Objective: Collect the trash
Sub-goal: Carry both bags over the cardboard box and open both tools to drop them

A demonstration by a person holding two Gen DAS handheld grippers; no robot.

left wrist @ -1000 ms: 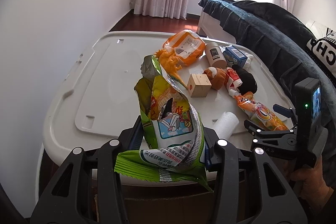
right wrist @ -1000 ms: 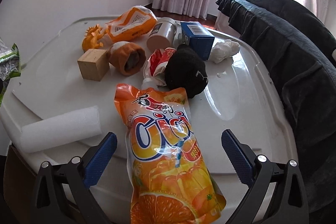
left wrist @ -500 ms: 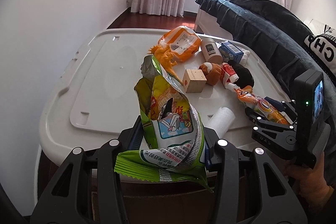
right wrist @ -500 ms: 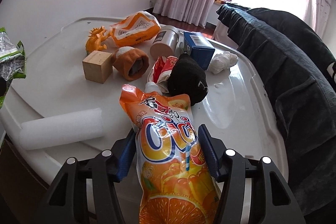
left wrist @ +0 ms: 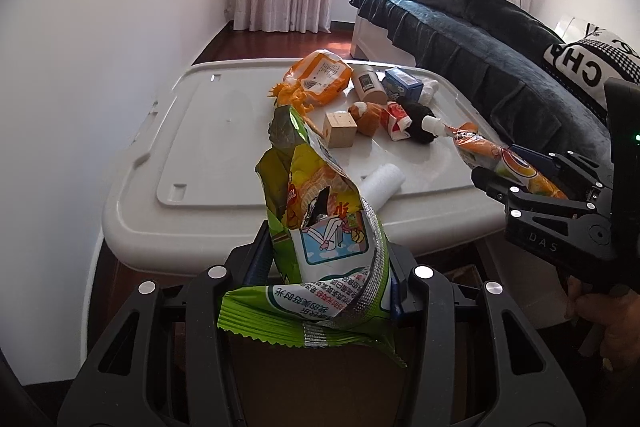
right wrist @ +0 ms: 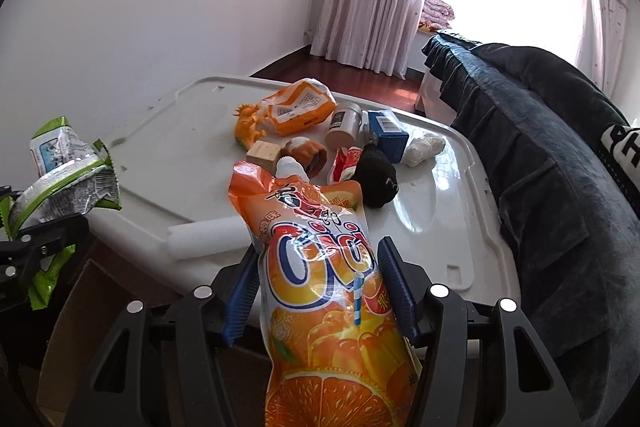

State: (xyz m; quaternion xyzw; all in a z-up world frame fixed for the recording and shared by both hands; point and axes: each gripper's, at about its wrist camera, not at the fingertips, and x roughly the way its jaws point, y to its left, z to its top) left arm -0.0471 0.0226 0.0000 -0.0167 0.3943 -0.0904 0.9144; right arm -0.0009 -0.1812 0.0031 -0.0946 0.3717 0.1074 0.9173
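My left gripper [left wrist: 324, 267] is shut on a green snack bag [left wrist: 320, 235] and holds it off the near edge of the white lid [left wrist: 192, 155], above a cardboard box [left wrist: 312, 383]. My right gripper [right wrist: 320, 287] is shut on an orange juice pouch [right wrist: 320, 267] with a white cap, lifted clear of the lid [right wrist: 436, 203]. The pouch [left wrist: 500, 163] and right gripper [left wrist: 516, 179] also show at the right of the left wrist view. The snack bag [right wrist: 68, 171] shows at the left of the right wrist view.
On the lid lie a white foam roll [right wrist: 208, 237], a wooden block [left wrist: 340, 131], an orange bag [left wrist: 320, 77], a brown plush [left wrist: 366, 115], a black plush [right wrist: 376, 179], a jar [right wrist: 344, 127], a blue carton [right wrist: 386, 133] and crumpled tissue [right wrist: 426, 147]. A dark blanketed bed [right wrist: 560, 155] stands right.
My right gripper closed on the juice pouch and lifted it back off the lid. My left gripper pulled back from the lid with the snack bag.
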